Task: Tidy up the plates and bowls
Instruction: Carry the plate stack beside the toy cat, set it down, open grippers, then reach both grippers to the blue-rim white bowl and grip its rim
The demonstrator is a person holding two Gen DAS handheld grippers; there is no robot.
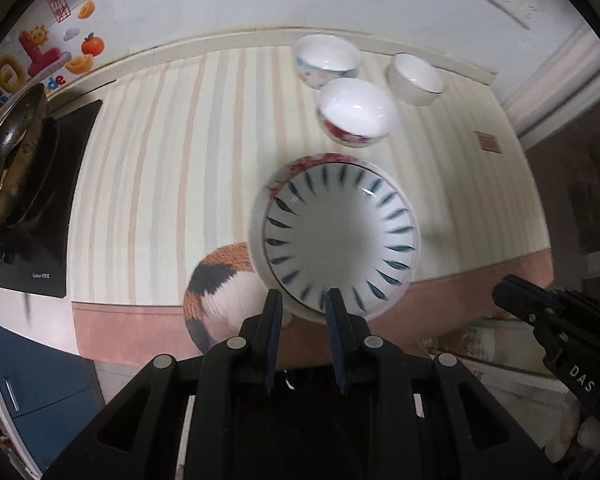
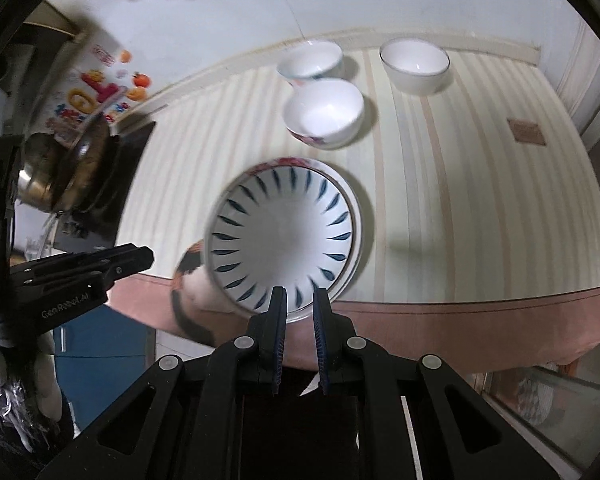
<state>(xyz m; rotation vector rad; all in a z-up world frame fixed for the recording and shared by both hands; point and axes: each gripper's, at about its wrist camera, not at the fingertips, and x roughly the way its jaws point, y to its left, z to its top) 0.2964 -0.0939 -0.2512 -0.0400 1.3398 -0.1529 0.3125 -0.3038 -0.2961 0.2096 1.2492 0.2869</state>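
Observation:
A white bowl with blue dashes [image 1: 336, 232] [image 2: 284, 236] is nested in a larger dish with a red flower rim [image 1: 320, 159], near the front edge of the striped table [image 1: 160, 184]. Behind it stand three small white bowls: a red-flowered one [image 1: 356, 114] [image 2: 324, 112], a patterned one [image 1: 326, 60] [image 2: 310, 60] and a plain one [image 1: 418, 78] [image 2: 414, 64]. My left gripper [image 1: 303, 300] [image 2: 148, 258] hovers above the table's front edge, shut and empty. Beside it my right gripper [image 2: 299, 296] [image 1: 504, 286] is also shut and empty. Neither touches the stack.
A black cooktop [image 1: 52, 208] with a dark pan [image 1: 16, 160] lies at the table's left end. A round orange, black and white thing [image 1: 220, 280] shows under the stack's near side. A blue cabinet [image 1: 40, 380] stands below left, and a wall with stickers runs behind.

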